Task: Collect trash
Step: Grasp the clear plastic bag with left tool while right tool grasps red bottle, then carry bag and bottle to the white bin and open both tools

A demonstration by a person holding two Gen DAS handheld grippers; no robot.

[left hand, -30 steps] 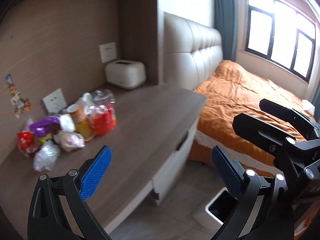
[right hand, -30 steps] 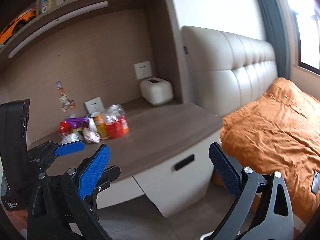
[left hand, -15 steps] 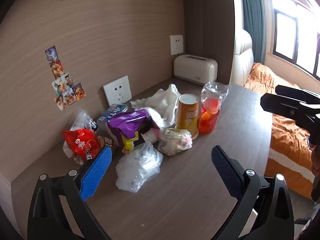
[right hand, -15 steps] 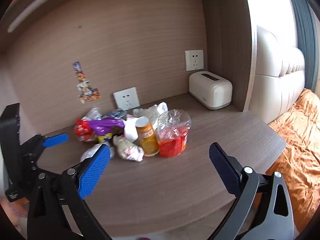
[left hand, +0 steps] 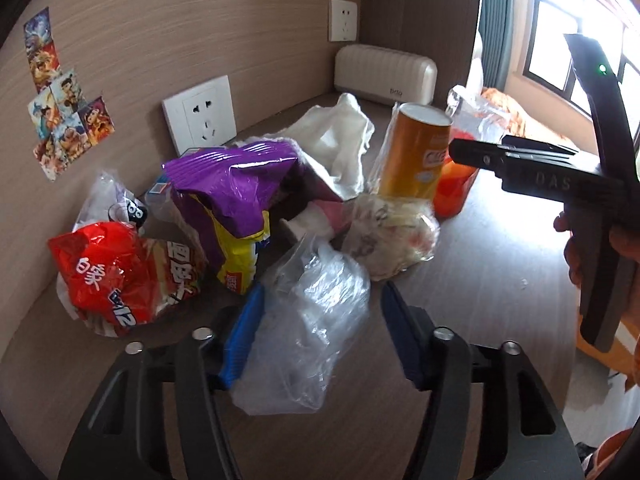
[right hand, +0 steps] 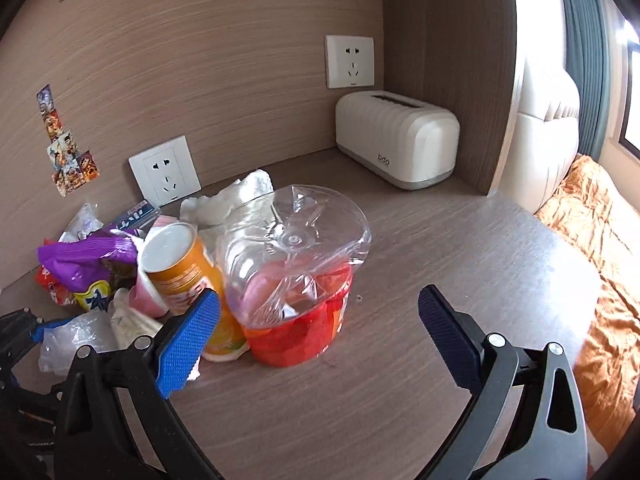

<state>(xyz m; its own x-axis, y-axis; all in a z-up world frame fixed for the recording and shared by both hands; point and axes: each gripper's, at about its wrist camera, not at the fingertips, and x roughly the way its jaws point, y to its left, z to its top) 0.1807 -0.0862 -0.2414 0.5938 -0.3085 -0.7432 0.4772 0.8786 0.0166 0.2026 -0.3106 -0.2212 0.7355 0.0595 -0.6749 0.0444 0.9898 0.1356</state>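
Note:
A heap of trash lies on the wooden desk. A crumpled clear plastic bag sits between the fingers of my left gripper, whose jaws are partly closed around it. Behind it lie a red snack packet, a purple and yellow wrapper, white tissue, a crumpled pale wrapper and an orange snack can. My right gripper is open, with a clear plastic bottle with a red label between and just beyond its pads; the can stands left of it.
A white toaster-shaped box stands at the back right corner of the desk. Wall sockets and stickers are on the wooden back panel. A bed with an orange cover lies to the right of the desk.
Both grippers have moved in close to the trash heap. My left gripper's jaws have narrowed around the clear plastic bag. My right gripper has come up to the clear bottle.

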